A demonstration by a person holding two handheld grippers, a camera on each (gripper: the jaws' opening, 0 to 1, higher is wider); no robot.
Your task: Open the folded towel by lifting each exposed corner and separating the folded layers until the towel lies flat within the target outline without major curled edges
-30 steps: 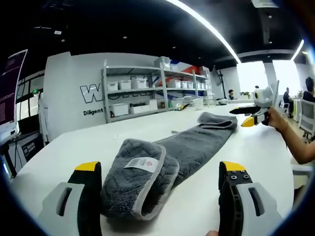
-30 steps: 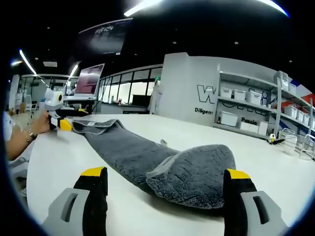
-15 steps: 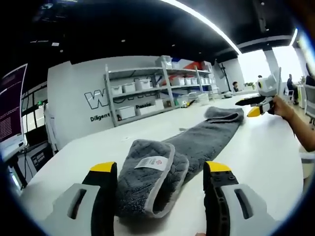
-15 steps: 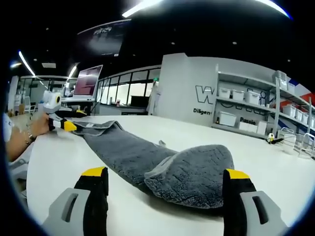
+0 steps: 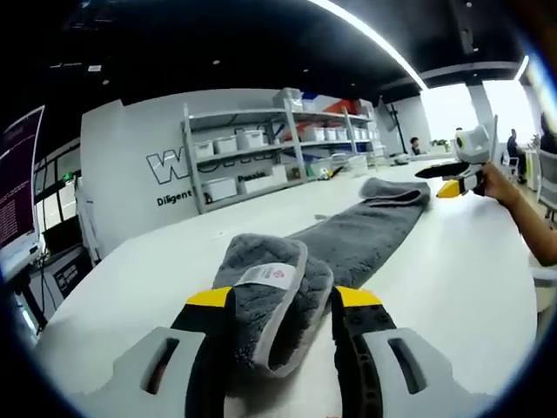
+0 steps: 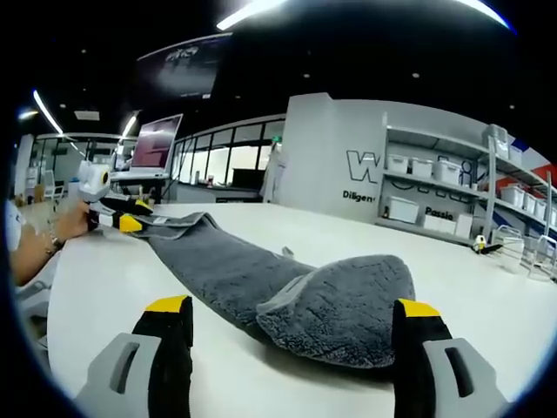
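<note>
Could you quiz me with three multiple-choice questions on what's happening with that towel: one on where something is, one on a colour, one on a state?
1. Where is the white label?
A. on the folded towel end between the left gripper's jaws
B. on the shelves
C. on the bare table

2. What colour is the towel?
A. red
B. grey
C. white

3. How does the right gripper stand?
A. shut on the towel
B. open
C. holding a box

Answers:
1 A, the label lies on the fold by the left gripper.
2 B, grey pile with a paler edge.
3 B, its jaws stand wide apart around the fold.
</note>
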